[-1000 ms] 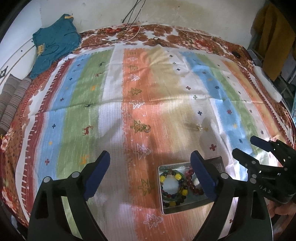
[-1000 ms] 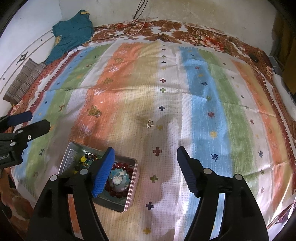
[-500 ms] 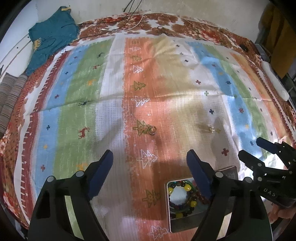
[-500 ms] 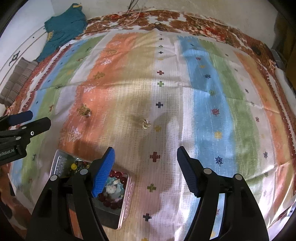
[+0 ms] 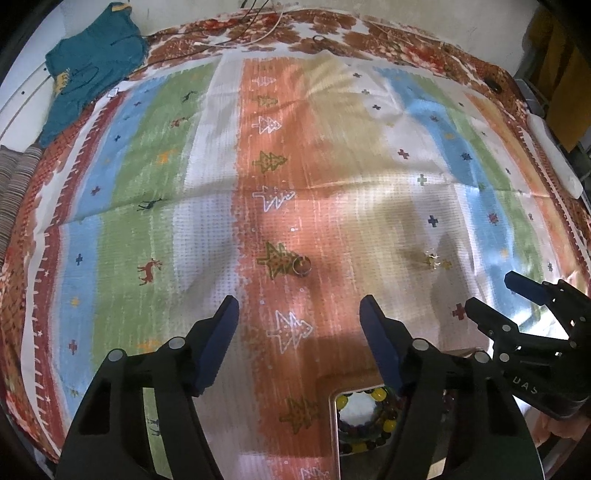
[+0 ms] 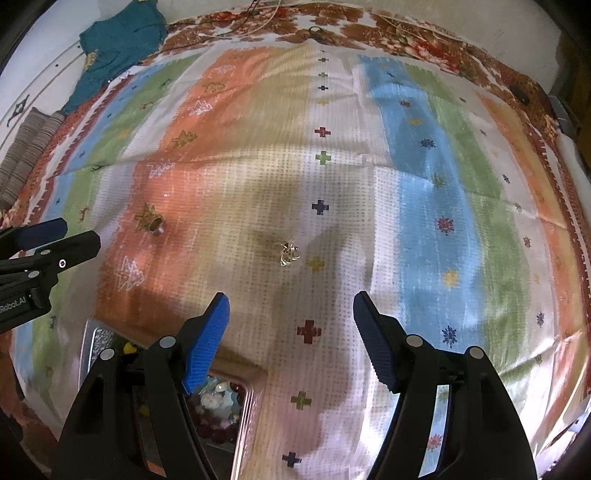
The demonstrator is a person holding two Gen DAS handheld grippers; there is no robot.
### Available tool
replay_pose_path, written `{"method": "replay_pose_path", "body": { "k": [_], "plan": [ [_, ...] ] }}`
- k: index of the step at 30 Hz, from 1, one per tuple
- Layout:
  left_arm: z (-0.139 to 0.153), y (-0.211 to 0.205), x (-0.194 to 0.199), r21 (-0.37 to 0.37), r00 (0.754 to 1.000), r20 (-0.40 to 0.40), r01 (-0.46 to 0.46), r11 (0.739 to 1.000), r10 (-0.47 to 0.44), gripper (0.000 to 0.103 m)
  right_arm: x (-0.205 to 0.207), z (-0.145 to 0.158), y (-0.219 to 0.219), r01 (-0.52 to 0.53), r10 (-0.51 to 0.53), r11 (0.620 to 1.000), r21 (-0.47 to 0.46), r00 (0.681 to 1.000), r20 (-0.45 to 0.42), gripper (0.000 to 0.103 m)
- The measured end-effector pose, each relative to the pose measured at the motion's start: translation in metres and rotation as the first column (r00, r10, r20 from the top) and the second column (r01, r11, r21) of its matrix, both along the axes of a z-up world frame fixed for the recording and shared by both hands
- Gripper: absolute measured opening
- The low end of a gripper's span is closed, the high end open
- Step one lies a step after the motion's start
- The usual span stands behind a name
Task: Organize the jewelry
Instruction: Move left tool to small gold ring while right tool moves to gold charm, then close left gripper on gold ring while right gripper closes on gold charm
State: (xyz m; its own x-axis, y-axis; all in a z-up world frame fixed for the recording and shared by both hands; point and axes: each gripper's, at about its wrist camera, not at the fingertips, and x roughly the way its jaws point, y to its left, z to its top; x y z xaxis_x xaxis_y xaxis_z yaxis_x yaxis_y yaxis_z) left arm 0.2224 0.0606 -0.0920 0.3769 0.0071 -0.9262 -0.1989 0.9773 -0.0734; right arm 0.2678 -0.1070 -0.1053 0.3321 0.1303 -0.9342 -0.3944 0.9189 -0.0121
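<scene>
A small ring [image 5: 302,264] lies on the orange stripe of the striped cloth, just ahead of my left gripper [image 5: 298,314]. Its jaws are closing with nothing between them. A small gold trinket [image 6: 289,253] lies on the pale stripe ahead of my right gripper [image 6: 291,308], which stands open and empty. The same trinket [image 5: 431,258] shows at the right in the left wrist view, and the ring [image 6: 157,225] at the left in the right wrist view. A metal tin [image 5: 334,428] with bead bracelets [image 5: 376,397] sits near my fingers, partly hidden behind them.
The striped cloth [image 5: 332,177] covers a bed with a floral sheet [image 5: 406,40] under it. A teal garment [image 5: 92,62] lies at the far left corner, with cables [image 5: 258,33] near the wall. A white object [image 5: 554,155] lies along the right edge.
Both grippers have moved forward and down, so the ring and trinket look nearer and the tin has slid toward the bottom edge. The left jaws have narrowed; the right jaws have kept their width.
</scene>
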Motion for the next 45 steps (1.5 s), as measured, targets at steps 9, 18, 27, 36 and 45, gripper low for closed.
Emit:
{"method": "replay_pose_path", "body": {
  "k": [9, 18, 27, 36, 45],
  "plan": [
    [-0.017, -0.003, 0.013, 0.018, 0.999, -0.046, 0.017, 1.0, -0.016, 0.06, 0.012, -0.011, 0.007, 0.005, -0.005, 1.0, -0.013, 1.0, -0.019, 0.069],
    [-0.028, -0.005, 0.026, -0.001, 0.997, -0.068, 0.027, 1.0, -0.027, 0.06, 0.022, -0.02, 0.011, 0.007, -0.007, 1.0, -0.012, 0.999, -0.041, 0.069],
    [-0.04, -0.001, 0.037, -0.022, 0.996, -0.088, 0.031, 0.999, -0.033, 0.06, 0.035, -0.033, 0.016, 0.01, -0.011, 1.0, -0.024, 0.998, -0.066, 0.066],
    [-0.06, 0.004, 0.052, -0.061, 0.992, -0.117, 0.037, 0.997, -0.044, 0.048, 0.047, -0.047, 0.019, 0.001, -0.005, 0.999, -0.041, 0.996, -0.089, 0.058],
    [-0.068, 0.003, 0.063, -0.061, 0.988, -0.135, 0.063, 0.996, -0.071, 0.043, 0.056, -0.06, 0.022, -0.009, 0.003, 0.998, -0.061, 0.995, -0.104, 0.042]
  ]
}}
